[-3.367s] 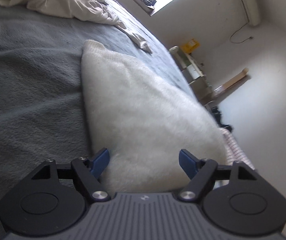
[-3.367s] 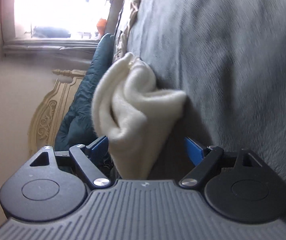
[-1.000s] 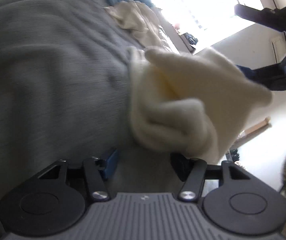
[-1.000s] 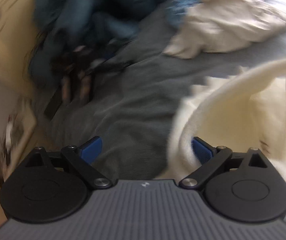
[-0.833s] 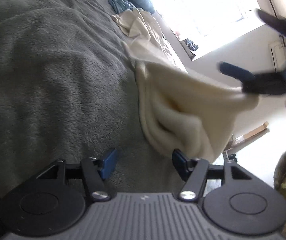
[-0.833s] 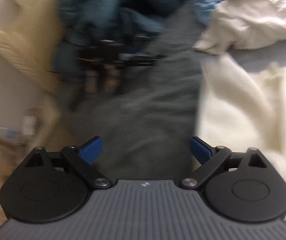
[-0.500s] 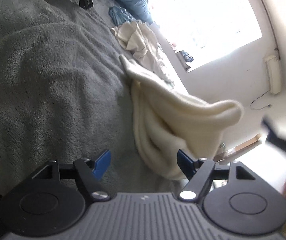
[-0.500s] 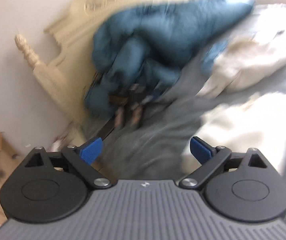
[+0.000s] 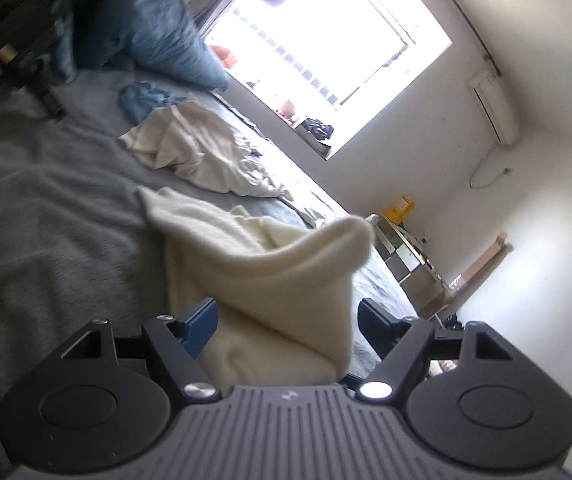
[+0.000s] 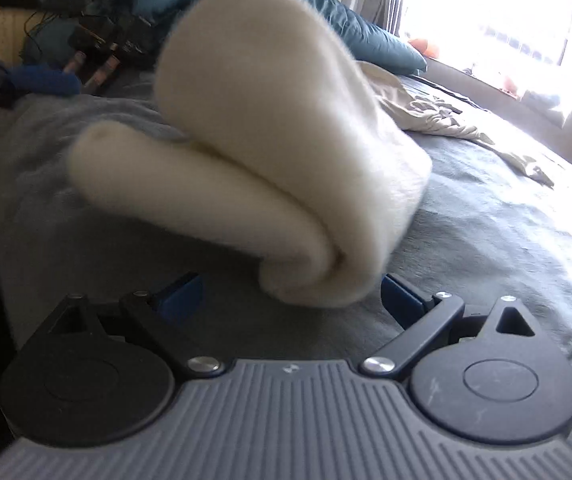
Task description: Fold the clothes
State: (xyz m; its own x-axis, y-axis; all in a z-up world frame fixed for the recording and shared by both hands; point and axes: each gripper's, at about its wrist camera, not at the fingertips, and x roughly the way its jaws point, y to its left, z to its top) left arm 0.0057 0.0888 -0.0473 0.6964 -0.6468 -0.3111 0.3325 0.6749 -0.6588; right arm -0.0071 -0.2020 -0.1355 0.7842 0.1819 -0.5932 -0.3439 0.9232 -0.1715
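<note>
Cream fleece garment (image 9: 270, 280) lies bunched on the grey bed blanket (image 9: 46, 232), partly folded. Thick, fuzzy pile, no visible print or seams.

Left wrist view: the garment runs from a flat corner at the far left toward the left hand-held gripper (image 9: 286, 320). A rounded fold lobe stands up at the right. The near end sits between the two blue fingertips (image 9: 200, 316). Jaws are spread wide. The left pad is touching or just beside the fabric; the right pad is apart from it. No clamp on the cloth.

Right wrist view: the same garment (image 10: 278, 152) shows as two soft rolled layers, upper fold lying over a lower one, folded edge nearest the right hand-held gripper (image 10: 289, 296). The upper part is motion-blurred. Jaws wide apart, both pads clear of the fabric, nothing held. The cloth rests on the blanket just ahead of the fingertips, toward the right pad.

Beyond it: a crumpled beige garment (image 9: 194, 152) lies farther up the bed, well apart. Teal duvet (image 9: 142, 28) is heaped at the far end by the bright window (image 9: 325, 52). White AC unit (image 9: 493, 108) on the right wall.
</note>
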